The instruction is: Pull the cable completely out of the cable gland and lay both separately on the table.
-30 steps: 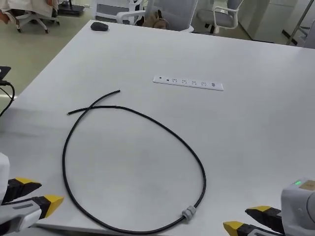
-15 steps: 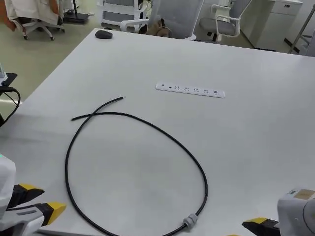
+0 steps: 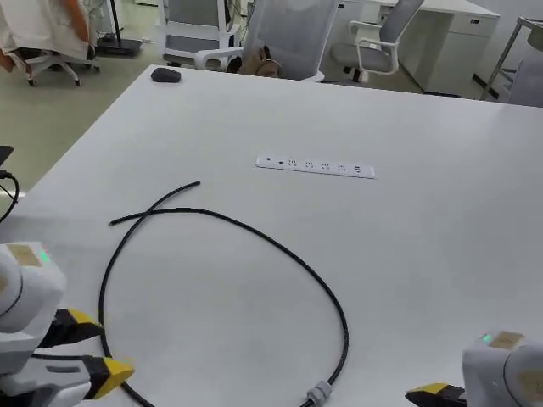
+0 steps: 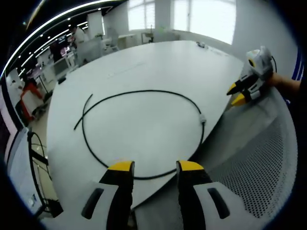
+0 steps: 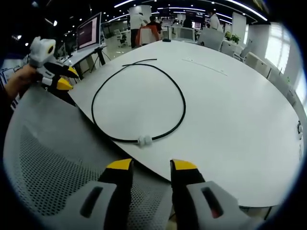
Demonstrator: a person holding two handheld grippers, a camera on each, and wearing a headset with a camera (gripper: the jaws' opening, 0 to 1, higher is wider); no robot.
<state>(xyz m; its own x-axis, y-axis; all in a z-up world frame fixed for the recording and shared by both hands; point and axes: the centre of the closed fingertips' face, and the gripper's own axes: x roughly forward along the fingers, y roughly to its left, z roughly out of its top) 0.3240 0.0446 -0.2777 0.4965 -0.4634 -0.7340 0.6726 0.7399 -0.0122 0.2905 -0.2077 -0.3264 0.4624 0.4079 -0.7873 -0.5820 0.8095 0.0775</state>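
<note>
Both spread, empty — left claw (image 4: 149,166) and right claw (image 5: 150,165) hover off the table (image 3: 407,237) edge.

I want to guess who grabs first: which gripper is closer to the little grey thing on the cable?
The right gripper: the grey cable gland lies just ahead of it. The left gripper is much farther from it.

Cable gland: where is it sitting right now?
In the head view, the cable gland lies at bottom centre, threaded on the black cable loop near the front edge of the table, closer to the right tool than the left tool.
</note>
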